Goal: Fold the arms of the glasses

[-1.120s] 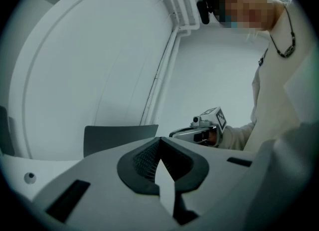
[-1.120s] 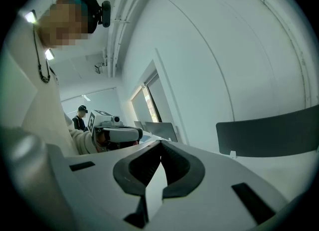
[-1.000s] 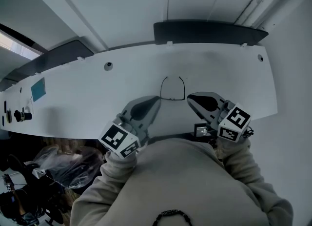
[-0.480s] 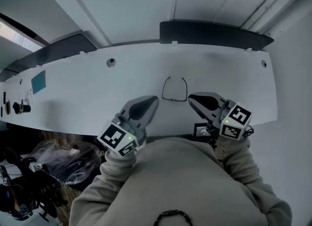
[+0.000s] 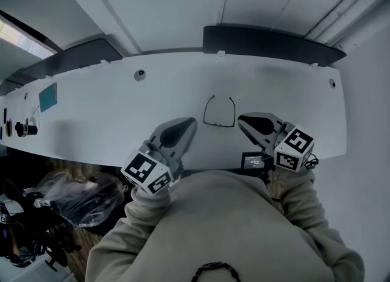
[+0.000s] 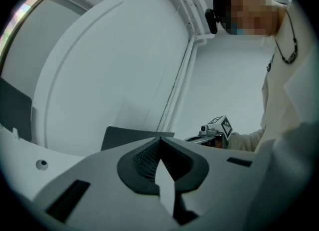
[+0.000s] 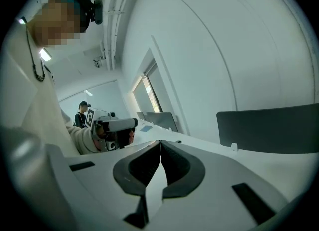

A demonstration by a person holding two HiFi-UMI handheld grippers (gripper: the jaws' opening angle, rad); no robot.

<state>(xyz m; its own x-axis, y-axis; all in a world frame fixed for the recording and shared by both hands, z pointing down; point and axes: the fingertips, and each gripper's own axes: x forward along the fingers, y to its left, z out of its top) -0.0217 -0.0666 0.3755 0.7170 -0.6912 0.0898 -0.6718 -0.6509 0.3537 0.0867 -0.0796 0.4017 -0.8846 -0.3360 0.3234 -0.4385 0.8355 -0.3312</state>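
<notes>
The thin dark-framed glasses (image 5: 219, 112) lie flat on the long white table (image 5: 91, 113), near its middle. They show only as a fine outline: a bar on the near side, with two thin sides running from it toward 12 o'clock. Neither gripper touches them.

At 8 o'clock from the glasses, close by, is the grey left gripper (image 5: 192, 121), its jaws pressed together with nothing between them (image 6: 159, 141). At 4 o'clock, just beside the glasses, the right gripper (image 5: 241, 119) has its jaws closed and is empty too (image 7: 160, 143).

A small dark screen device (image 5: 253, 161) sits at 5 o'clock by the table's near edge. A dark grey partition panel (image 5: 268, 42) stands at 12 o'clock behind the table. A teal card (image 5: 47, 97) lies far off at 9 o'clock.
</notes>
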